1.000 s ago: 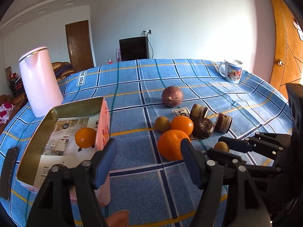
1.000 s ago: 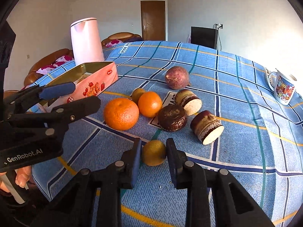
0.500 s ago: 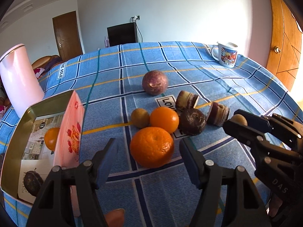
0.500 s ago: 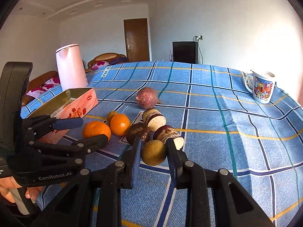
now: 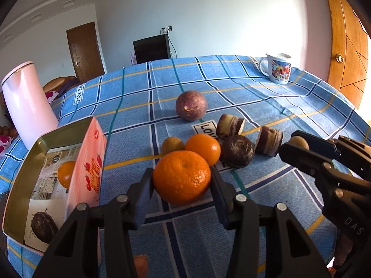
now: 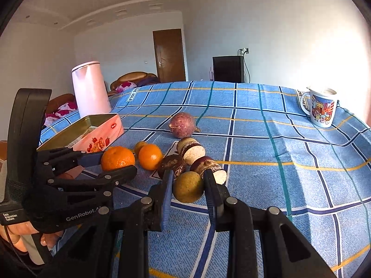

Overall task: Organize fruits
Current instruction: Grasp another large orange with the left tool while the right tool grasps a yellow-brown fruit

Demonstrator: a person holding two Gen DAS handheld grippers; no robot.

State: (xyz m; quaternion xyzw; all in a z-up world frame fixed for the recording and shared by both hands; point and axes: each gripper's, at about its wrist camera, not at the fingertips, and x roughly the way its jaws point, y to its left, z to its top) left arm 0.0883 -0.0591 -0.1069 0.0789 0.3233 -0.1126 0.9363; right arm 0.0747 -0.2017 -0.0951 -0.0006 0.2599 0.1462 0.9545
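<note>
A large orange (image 5: 182, 176) lies on the blue checked tablecloth (image 5: 231, 88) between the pads of my left gripper (image 5: 182, 178). Its jaws are closing and both pads touch the orange's sides. In the right wrist view the left gripper (image 6: 111, 162) flanks the same orange (image 6: 117, 157). My right gripper (image 6: 188, 185) is shut on a small yellow-green fruit (image 6: 188, 187), held just above the cloth. From the left wrist view the right gripper (image 5: 294, 146) shows at the right with that fruit (image 5: 299, 141). An open pink tin (image 5: 90, 153) at the left holds an orange (image 5: 63, 176) and a dark fruit (image 5: 44, 227).
Behind the large orange lie a smaller orange (image 5: 204, 148), a small yellow-green fruit (image 5: 172, 144), a dark round fruit (image 5: 236, 154), two cut pieces (image 5: 229, 126) (image 5: 269, 143) and a purple fruit (image 5: 190, 108). A mug (image 5: 278, 68) stands far right, a pink kettle (image 5: 27, 104) far left.
My left gripper has moved forward to the large orange and its jaws have narrowed onto it. The right gripper, still shut on the small fruit, has risen a little off the cloth.
</note>
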